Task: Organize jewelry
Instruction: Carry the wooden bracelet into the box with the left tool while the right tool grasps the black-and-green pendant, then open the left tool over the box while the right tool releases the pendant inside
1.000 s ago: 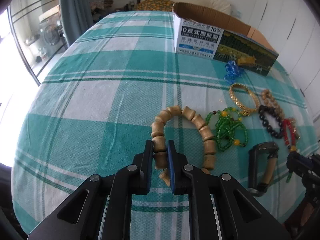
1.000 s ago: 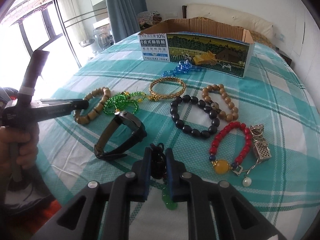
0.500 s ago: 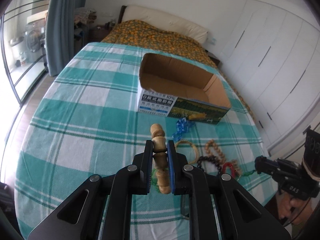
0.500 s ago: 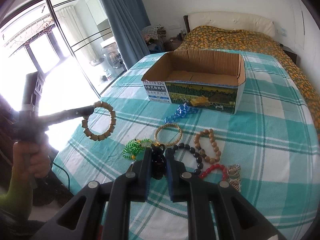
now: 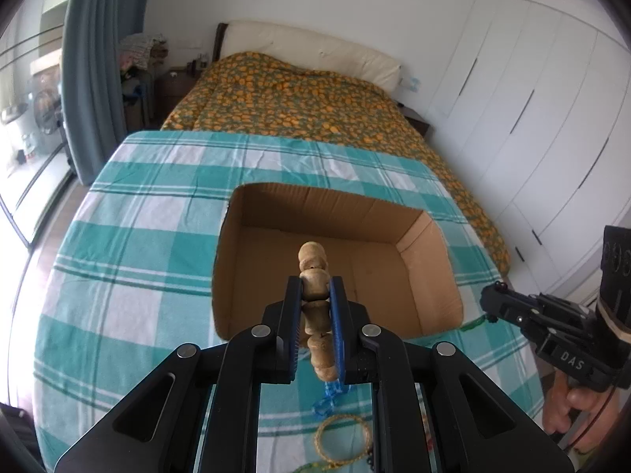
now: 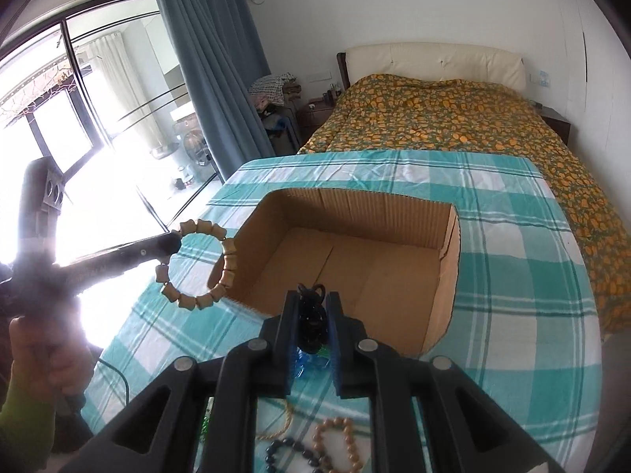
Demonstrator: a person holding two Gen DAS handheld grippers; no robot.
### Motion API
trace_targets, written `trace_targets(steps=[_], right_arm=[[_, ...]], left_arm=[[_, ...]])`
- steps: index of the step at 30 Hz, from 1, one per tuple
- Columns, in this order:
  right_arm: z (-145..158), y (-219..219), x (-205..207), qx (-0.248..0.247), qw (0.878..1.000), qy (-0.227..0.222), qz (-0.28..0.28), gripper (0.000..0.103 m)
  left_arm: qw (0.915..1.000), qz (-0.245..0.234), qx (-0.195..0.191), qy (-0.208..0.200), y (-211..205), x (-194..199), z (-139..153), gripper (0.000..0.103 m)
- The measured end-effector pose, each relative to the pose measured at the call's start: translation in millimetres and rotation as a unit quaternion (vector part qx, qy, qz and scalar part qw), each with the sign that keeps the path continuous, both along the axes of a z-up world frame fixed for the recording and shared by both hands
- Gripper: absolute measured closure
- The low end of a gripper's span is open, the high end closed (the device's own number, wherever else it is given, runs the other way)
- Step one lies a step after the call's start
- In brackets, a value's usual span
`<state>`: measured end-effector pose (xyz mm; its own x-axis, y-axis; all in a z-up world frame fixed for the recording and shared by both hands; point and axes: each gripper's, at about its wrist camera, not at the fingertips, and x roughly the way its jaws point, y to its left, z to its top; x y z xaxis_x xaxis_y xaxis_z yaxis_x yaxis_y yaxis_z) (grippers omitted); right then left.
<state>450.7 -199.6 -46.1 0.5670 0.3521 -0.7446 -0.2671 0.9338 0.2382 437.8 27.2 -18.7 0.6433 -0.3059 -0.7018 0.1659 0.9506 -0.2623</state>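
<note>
My left gripper (image 5: pixel 315 287) is shut on a bracelet of large wooden beads (image 5: pixel 313 276) and holds it in the air over the near edge of an open, empty cardboard box (image 5: pixel 426 232). The same bracelet (image 6: pixel 197 264) hangs as a ring beside the box's left wall (image 6: pixel 252 252) in the right wrist view. My right gripper (image 6: pixel 311 307) is shut on a black corded piece (image 6: pixel 311 315) with a green bit below, held above the box's near side. The right gripper (image 5: pixel 493 295) also shows at the box's right corner.
The box stands on a table with a teal-and-white checked cloth (image 5: pixel 130 236). A blue bracelet (image 5: pixel 327 398) and a gold bangle (image 5: pixel 343 441) lie below the left gripper. Dark and tan bead bracelets (image 6: pixel 335 441) lie near the right gripper. A bed (image 6: pixel 453 118) stands behind.
Both grippers have lifted their pieces off the cloth and moved forward and up to the box. The box is now seen from above, close under both grippers.
</note>
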Motion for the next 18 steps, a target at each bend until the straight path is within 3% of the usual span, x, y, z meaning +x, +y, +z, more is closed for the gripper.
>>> trace_targets(steps=[7, 9, 10, 11, 12, 14, 18], right_arm=[[-59.1, -4.7, 52.8, -0.029, 0.998, 0.050, -0.011, 0.089], [-68.6, -8.2, 54.4, -0.028, 0.998, 0.055, -0.020, 0.087], [-71.7, -9.4, 54.8, -0.031, 0.998, 0.055, -0.026, 0.081], [-72.3, -10.4, 53.8, -0.031, 0.998, 0.053, -0.031, 0.072], [-71.2, -12.0, 50.7, -0.028, 0.998, 0.046, -0.035, 0.056], [-65.0, -12.7, 41.0, -0.030, 0.998, 0.029, -0.036, 0.053], [-46.8, -10.6, 9.4, -0.043, 0.999, -0.014, -0.025, 0.052]], left_arm=[[0.9984, 0.003, 0.044, 0.037, -25.6, 37.8, -52.7, 0.091], [0.9975, 0.005, 0.055, 0.044, -28.5, 40.4, -64.3, 0.088], [0.9969, 0.010, 0.061, 0.048, -28.5, 41.6, -68.4, 0.084], [0.9962, 0.016, 0.068, 0.052, -27.1, 41.2, -71.7, 0.064], [0.9957, 0.023, 0.072, 0.053, -24.8, 39.1, -72.9, 0.040], [0.9955, 0.041, 0.079, 0.033, -17.5, 27.8, -68.4, 0.024], [0.9949, 0.053, 0.084, 0.017, -2.4, -5.1, -57.5, 0.020]])
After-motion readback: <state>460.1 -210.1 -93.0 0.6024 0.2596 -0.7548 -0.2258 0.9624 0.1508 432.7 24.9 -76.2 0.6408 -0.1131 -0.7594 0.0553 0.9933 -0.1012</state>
